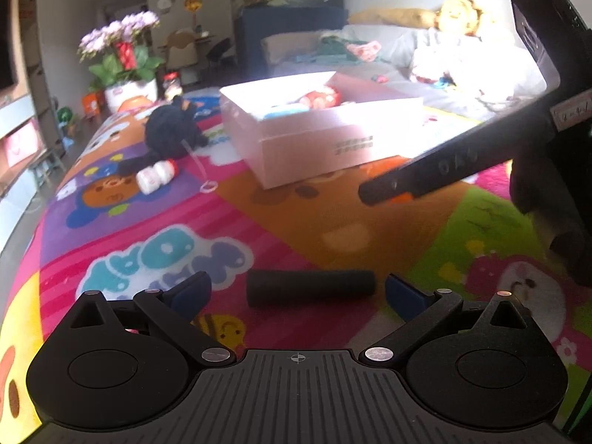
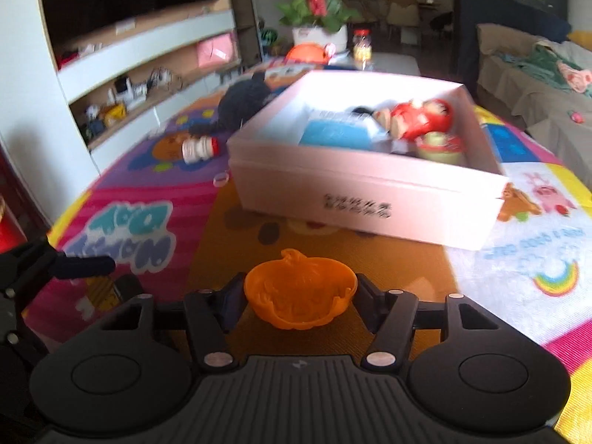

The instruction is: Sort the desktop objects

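Each gripper is matte black with blue pads and silver screws.

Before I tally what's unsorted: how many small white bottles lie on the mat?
1: the small white bottle lies on its side left of the white box, beside the black plush toy. Others may be hidden.

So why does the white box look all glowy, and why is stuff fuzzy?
In the left wrist view, bright light washes out the top of the white box, and the right gripper is smeared. In the right wrist view, the whole picture is slightly blurred, though the orange pumpkin bowl stays fairly sharp. Both views bend straight lines at the edges.
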`<state>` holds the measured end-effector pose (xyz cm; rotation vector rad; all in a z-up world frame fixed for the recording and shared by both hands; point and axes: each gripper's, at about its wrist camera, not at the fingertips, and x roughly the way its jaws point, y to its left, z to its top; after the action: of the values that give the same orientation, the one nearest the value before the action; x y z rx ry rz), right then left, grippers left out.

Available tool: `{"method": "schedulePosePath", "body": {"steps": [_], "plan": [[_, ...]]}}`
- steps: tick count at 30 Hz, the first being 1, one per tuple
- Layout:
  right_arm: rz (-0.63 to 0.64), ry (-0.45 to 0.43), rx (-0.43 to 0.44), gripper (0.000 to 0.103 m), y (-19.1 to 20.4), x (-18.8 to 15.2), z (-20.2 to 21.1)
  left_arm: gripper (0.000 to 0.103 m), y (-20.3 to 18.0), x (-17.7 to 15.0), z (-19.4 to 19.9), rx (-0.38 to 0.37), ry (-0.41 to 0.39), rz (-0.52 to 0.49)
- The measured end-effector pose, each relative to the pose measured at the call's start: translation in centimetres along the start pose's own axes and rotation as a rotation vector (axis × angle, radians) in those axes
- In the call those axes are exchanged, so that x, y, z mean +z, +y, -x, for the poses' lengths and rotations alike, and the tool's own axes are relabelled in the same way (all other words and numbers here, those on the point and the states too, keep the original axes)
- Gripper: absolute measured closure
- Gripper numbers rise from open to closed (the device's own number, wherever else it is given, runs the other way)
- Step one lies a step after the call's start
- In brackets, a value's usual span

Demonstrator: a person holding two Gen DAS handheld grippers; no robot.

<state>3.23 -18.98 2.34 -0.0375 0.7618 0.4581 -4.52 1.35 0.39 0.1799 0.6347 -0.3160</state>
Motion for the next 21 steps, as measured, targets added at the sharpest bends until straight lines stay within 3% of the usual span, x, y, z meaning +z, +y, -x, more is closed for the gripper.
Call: {"method": "schedulePosePath", "body": {"steps": [6,10,11,13,15,21], "plan": [[-0.032,-0.045,-0.010,0.042,-1.3,-0.8,3.6,0.001,-1.4,0.8,-1.0,-0.016,0.036,-0.003],[-0.033,-0.058,-0.023,0.042,-1.7,-1.5,5.8,0.001,-2.4,1.0,-1.4,0.026,0.057,0.000],[-0.035,-0.061,-0.023,0.042,-1.8,-1.7,6.3,0.002,-2.4,1.1,-1.4,0.033,0.060,0.012],[-0.037,-0.065,-0.026,0.042,-1.9,-2.2,7.1,0.017,-2.3,1.0,-1.2,0.049,0.060,0.027],[-0.040,-0.067,-0.027,0.042,-1.9,-2.7,7.9,0.023,-2.2,1.0,-0.9,0.049,0.060,0.034],[-0.020,-0.031,-0.024,0.042,-1.8,-3.7,9.8,0.023,-3.4,1.1,1.0,0.032,0.030,-0.027]]}}
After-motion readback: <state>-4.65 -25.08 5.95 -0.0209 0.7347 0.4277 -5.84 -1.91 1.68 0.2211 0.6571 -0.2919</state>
